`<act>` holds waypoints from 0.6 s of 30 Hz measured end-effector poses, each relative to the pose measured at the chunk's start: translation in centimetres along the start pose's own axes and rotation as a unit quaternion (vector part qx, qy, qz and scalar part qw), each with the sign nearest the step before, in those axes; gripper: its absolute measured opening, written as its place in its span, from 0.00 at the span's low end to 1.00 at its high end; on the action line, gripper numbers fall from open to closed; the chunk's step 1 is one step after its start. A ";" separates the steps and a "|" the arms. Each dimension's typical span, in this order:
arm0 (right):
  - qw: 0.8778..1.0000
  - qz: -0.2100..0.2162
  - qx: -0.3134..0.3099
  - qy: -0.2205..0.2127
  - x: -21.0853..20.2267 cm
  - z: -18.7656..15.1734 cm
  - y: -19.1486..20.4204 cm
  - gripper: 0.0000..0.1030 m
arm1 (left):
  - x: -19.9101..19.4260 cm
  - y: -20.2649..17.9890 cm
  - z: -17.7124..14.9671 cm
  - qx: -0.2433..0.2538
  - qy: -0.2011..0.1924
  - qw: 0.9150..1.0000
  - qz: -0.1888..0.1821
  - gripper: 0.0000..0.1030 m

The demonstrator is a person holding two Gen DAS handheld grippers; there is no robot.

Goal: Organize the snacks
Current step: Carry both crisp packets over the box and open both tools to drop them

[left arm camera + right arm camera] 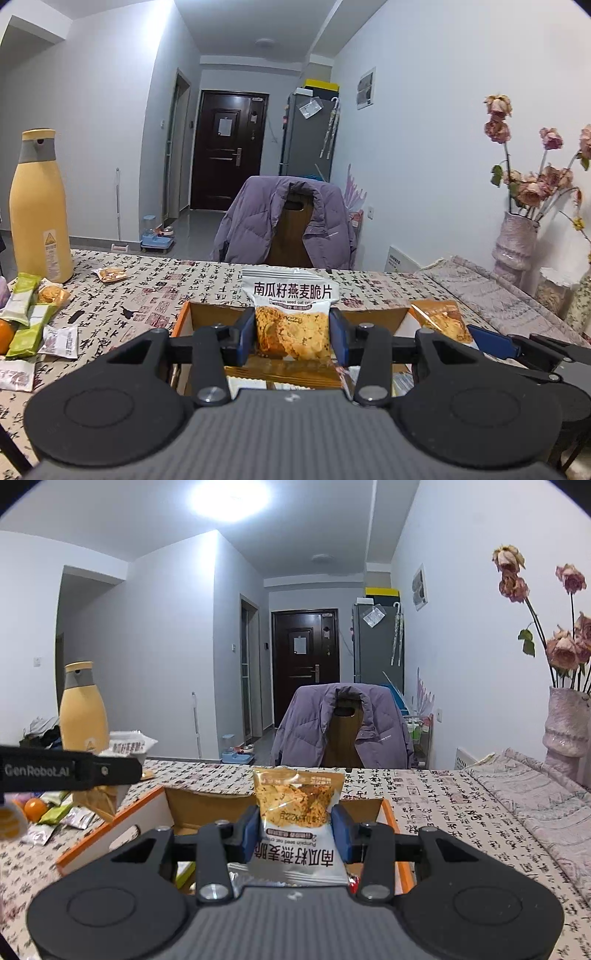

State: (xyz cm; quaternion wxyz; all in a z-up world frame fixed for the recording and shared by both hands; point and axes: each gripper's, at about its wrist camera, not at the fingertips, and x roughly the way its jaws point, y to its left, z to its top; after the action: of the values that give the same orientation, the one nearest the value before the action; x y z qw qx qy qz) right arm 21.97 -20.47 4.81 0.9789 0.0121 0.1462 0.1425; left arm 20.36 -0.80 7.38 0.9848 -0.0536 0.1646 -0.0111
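My left gripper (292,334) is shut on an oat crisp packet (291,314), white at the top and held upright above the open cardboard box (207,314). My right gripper (295,832) is shut on a second oat crisp packet (297,812), held upside down with its white end toward me, also over the cardboard box (155,812). In the left wrist view the right gripper's fingers (491,338) and its packet (441,319) show at the right. In the right wrist view the left gripper's side (70,770) and its packet (127,744) show at the left. More packets lie inside the box.
A yellow bottle (38,206) stands at the table's left, with loose snack packets (27,317), a lone packet (110,274) and an orange (35,808) nearby. A vase of dried roses (517,236) stands at the right. A chair with a purple jacket (284,225) is behind the table.
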 end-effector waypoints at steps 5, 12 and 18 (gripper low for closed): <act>1.000 -0.003 0.008 0.008 1.5 -1.2 -0.5 0.39 | 2.5 1.2 -1.0 -0.013 0.014 1.000 0.018 0.41; 0.999 -0.015 0.016 0.039 2.0 -2.1 -0.8 0.40 | 3.7 2.2 -2.2 -0.015 0.030 0.999 0.021 0.41; 0.999 -0.015 0.016 0.045 1.7 -2.6 -0.6 0.48 | 3.8 2.8 -2.7 -0.026 0.033 0.999 0.026 0.56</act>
State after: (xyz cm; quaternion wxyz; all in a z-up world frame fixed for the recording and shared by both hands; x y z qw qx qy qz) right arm 22.94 -20.57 1.82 0.9731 0.0191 0.1923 0.1259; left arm 23.09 1.57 3.31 0.9771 -0.0743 0.1986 0.0168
